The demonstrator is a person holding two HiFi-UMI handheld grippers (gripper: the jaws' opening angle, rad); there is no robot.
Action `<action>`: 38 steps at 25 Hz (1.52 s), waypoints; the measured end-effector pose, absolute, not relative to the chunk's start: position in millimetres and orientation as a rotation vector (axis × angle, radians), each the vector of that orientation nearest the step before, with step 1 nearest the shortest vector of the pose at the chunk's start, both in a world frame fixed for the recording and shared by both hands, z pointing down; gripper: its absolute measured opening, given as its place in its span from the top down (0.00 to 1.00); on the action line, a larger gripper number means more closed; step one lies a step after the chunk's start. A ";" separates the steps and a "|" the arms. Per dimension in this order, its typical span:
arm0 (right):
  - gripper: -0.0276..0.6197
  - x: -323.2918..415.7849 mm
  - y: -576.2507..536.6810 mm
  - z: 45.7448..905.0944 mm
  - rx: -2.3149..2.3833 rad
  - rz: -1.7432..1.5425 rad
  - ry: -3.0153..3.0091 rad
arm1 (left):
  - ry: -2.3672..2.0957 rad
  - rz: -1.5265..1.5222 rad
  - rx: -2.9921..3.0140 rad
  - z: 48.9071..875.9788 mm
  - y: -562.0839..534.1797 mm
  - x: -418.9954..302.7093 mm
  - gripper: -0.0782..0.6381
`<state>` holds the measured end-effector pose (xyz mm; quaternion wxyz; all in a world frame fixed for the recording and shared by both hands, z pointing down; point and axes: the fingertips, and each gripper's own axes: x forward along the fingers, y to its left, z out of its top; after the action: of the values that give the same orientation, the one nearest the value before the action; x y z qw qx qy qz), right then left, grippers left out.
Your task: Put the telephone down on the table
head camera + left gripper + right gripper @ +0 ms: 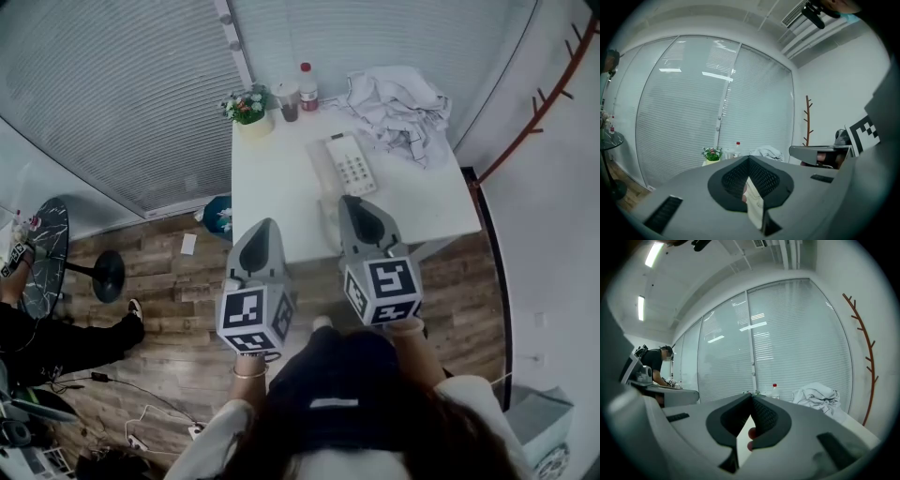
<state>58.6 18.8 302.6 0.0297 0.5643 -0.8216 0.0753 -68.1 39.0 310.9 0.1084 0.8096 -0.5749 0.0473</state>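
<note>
Left gripper (265, 225) and right gripper (351, 201) both clenched, empty; telephone (351, 163) lies on white table (272, 178).

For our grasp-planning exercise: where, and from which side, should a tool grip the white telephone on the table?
Grip the telephone across its long sides, at its near end. It lies flat, lengthwise away from the table's near edge, so come from that edge, likely with the right tool.
</note>
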 end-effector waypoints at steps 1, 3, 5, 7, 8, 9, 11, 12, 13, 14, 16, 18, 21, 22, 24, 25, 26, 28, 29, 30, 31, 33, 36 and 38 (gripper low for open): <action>0.96 56.7 15.3 303.0 1.742 0.233 -2.528 | -1.693 0.134 2.379 310.8 35.0 -71.9 0.89; 0.96 54.3 8.7 305.3 1.746 0.241 -2.517 | -1.689 0.118 2.362 311.4 28.2 -77.3 0.89; 0.96 51.9 2.8 308.1 1.746 0.250 -2.508 | -1.679 0.105 2.347 312.5 22.5 -80.1 0.89; 0.96 50.0 -1.9 311.1 1.745 0.256 -2.501 | -1.672 0.108 2.346 315.2 17.5 -81.4 0.89; 0.96 49.8 -3.8 312.8 1.745 0.260 -2.497 | -1.668 0.111 2.348 317.1 15.5 -81.4 0.89; 0.96 50.2 -5.7 314.4 1.746 0.263 -2.493 | -1.663 0.114 2.349 319.1 13.5 -81.2 0.89; 0.96 52.1 -10.2 317.5 1.750 0.268 -2.484 | -1.655 0.119 2.349 323.0 8.8 -80.8 0.89; 0.96 53.1 -12.9 319.1 1.751 0.269 -2.479 | -1.655 0.118 2.348 324.1 5.8 -80.7 0.89; 0.96 54.1 -15.9 320.6 1.751 0.270 -2.475 | -1.658 0.114 2.346 324.6 2.4 -80.6 0.89; 0.96 55.2 -19.2 322.0 1.751 0.271 -2.470 | -1.663 0.110 2.345 324.5 -1.2 -80.3 0.89; 0.96 57.5 -28.0 324.0 1.753 0.264 -2.461 | -1.667 0.108 2.345 324.1 -9.1 -79.2 0.89; 0.96 59.4 -38.7 326.0 1.755 0.251 -2.454 | -1.669 0.113 2.343 324.7 -17.5 -77.8 0.89; 0.96 60.4 -55.2 330.5 1.748 0.250 -2.457 | -1.679 0.125 2.339 326.8 -31.4 -77.3 0.89; 0.96 60.8 -60.5 332.0 1.742 0.250 -2.460 | -1.686 0.125 2.338 327.0 -36.8 -77.2 0.89; 0.96 62.6 -70.7 334.9 1.731 0.248 -2.468 | -1.695 0.129 2.333 328.4 -47.2 -76.2 0.89; 0.96 63.8 -75.8 336.6 1.727 0.246 -2.469 | -1.696 0.133 2.329 329.9 -51.9 -75.5 0.89; 0.96 64.8 -80.9 338.7 1.723 0.247 -2.468 | -1.696 0.139 2.325 331.9 -56.1 -74.7 0.89; 0.96 66.1 -90.2 344.6 1.710 0.256 -2.464 | -1.685 0.149 2.317 336.4 -63.4 -72.2 0.89; 0.96 66.2 -94.2 347.7 1.701 0.264 -2.462 | -1.678 0.149 2.315 338.3 -67.0 -70.5 0.89; 0.96 66.2 -97.8 350.4 1.690 0.270 -2.461 | -1.673 0.147 2.313 340.2 -70.7 -68.9 0.89; 0.96 66.2 -101.3 352.5 1.681 0.275 -2.461 | -1.669 0.148 2.310 342.5 -74.4 -67.3 0.89; 0.96 66.6 -108.2 357.6 1.666 0.283 -2.457 | -1.661 0.161 2.300 348.3 -80.7 -64.2 0.89; 0.96 67.3 -117.9 369.7 1.643 0.308 -2.442 | -1.654 0.187 2.277 358.1 -88.8 -61.6 0.89; 0.96 67.4 -123.4 378.3 1.625 0.327 -2.432 | -1.658 0.199 2.260 363.6 -94.5 -61.3 0.89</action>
<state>67.4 -123.4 378.3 0.0988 0.5494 -0.8223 0.1107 -61.3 -94.5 363.6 0.1651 0.7933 -0.5819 0.0698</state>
